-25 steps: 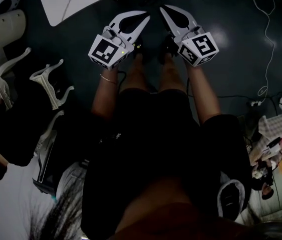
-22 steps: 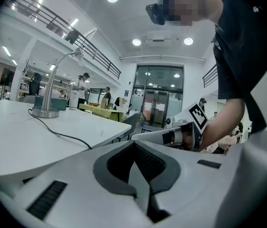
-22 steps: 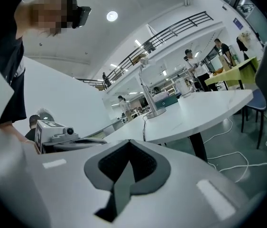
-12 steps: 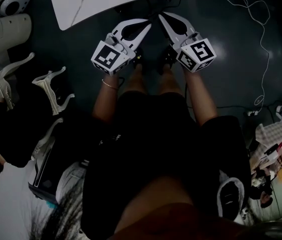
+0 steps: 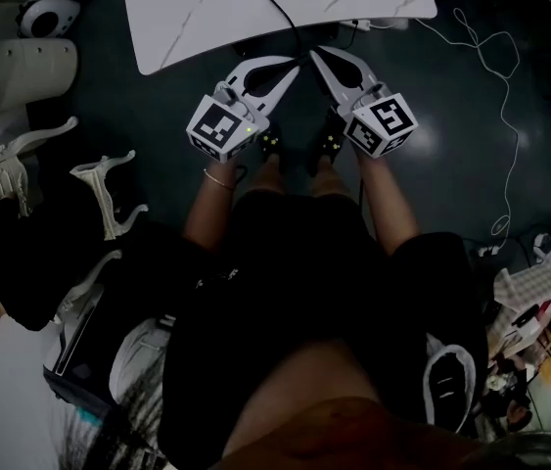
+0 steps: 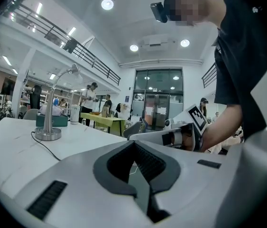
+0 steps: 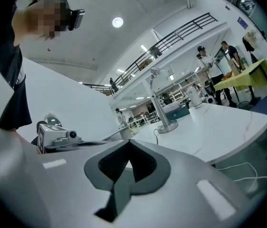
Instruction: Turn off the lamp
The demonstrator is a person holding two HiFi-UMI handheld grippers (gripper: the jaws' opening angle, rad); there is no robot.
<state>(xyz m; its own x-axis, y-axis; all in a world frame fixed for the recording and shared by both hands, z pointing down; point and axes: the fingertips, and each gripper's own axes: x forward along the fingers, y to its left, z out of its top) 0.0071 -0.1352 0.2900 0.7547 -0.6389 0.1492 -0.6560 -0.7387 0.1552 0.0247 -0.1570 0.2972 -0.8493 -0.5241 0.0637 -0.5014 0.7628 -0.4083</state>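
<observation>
A silver desk lamp (image 6: 51, 106) with a round base stands on the white marble table (image 5: 197, 13), far left in the left gripper view. The right gripper view has the lamp (image 7: 160, 101) at centre, well beyond the jaws. Its black cord (image 5: 273, 6) runs across the tabletop. Whether it is lit I cannot tell. My left gripper (image 5: 292, 64) and right gripper (image 5: 314, 54) are held side by side just short of the table's near edge, tips close together. Both are shut with nothing in them, as the left gripper (image 6: 133, 143) and right gripper (image 7: 129, 143) show in their own views.
White chairs (image 5: 107, 182) stand to my left. A thin white cable (image 5: 506, 116) loops over the dark floor on the right, with clutter (image 5: 529, 306) beyond it. A teal box (image 6: 52, 120) sits behind the lamp. People stand far back in the hall.
Both grippers have moved forward toward the table's edge, and more of the tabletop has come into the head view. Their jaws stay shut.
</observation>
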